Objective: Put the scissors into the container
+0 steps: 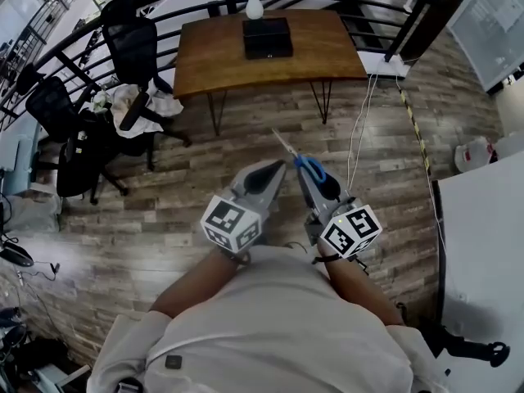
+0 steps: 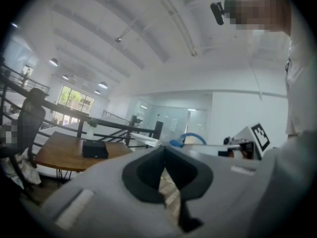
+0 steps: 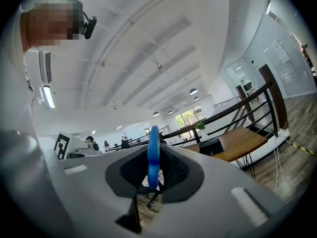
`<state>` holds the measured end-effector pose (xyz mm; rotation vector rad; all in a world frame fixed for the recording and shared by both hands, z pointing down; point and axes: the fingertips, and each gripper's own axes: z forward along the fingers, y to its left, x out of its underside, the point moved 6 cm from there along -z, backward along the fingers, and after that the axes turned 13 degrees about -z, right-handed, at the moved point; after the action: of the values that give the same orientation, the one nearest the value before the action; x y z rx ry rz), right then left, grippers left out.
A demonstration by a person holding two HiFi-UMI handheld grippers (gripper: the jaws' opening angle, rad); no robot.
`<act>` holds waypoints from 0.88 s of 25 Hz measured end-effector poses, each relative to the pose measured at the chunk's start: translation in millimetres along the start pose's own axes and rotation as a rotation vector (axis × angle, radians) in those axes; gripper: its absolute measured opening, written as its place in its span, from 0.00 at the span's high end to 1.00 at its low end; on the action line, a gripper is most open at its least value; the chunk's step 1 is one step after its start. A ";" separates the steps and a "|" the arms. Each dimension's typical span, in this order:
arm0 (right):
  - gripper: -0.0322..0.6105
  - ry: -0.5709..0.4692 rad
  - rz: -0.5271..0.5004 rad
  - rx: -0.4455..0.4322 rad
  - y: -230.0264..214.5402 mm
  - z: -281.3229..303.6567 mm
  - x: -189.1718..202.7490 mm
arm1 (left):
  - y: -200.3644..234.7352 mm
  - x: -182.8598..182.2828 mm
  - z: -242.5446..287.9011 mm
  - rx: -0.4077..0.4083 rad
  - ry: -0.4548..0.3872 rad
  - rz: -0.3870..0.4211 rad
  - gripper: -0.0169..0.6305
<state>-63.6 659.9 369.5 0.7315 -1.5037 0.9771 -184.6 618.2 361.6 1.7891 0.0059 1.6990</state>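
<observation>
The scissors [image 1: 309, 167] have blue handle loops and pale blades that point up and to the left. My right gripper [image 1: 311, 177] is shut on the handle, held level in front of the person's body. In the right gripper view a blue loop of the scissors [image 3: 153, 163] stands upright between the pads of the right gripper [image 3: 154, 150]. My left gripper [image 1: 276, 169] is beside it, shut with nothing in it; its jaw tips [image 2: 164, 150] meet. The black container [image 1: 267, 38] sits far ahead on a wooden table [image 1: 327, 51], also seen as the container [image 2: 95, 149] and container [image 3: 211, 146].
A white vase with a plant [image 1: 254, 5] stands behind the container. Black office chairs [image 1: 131, 47] and clutter are at the left. A dark railing [image 1: 385, 11] runs behind the table. White cables [image 1: 359, 129] trail over the wood floor. A white table [image 1: 483, 252] is at the right.
</observation>
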 end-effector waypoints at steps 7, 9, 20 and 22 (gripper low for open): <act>0.86 0.005 -0.012 0.016 -4.3 99.0 -12.2 | 83.2 -63.5 4.3 0.014 -0.009 0.012 0.97; 0.86 -0.003 -0.017 0.021 -1.4 123.4 -16.5 | 104.9 -78.4 2.6 0.022 -0.002 0.008 0.97; 0.86 0.003 -0.019 0.042 7.7 190.7 -10.2 | 166.9 -102.2 -4.1 0.049 0.011 0.002 0.97; 0.86 0.005 -0.020 0.037 2.5 196.3 -9.4 | 172.2 -102.7 0.9 0.046 0.009 -0.001 0.97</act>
<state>-155.8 486.7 357.4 0.7692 -1.4748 0.9932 -273.3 438.8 348.9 1.8145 0.0498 1.7186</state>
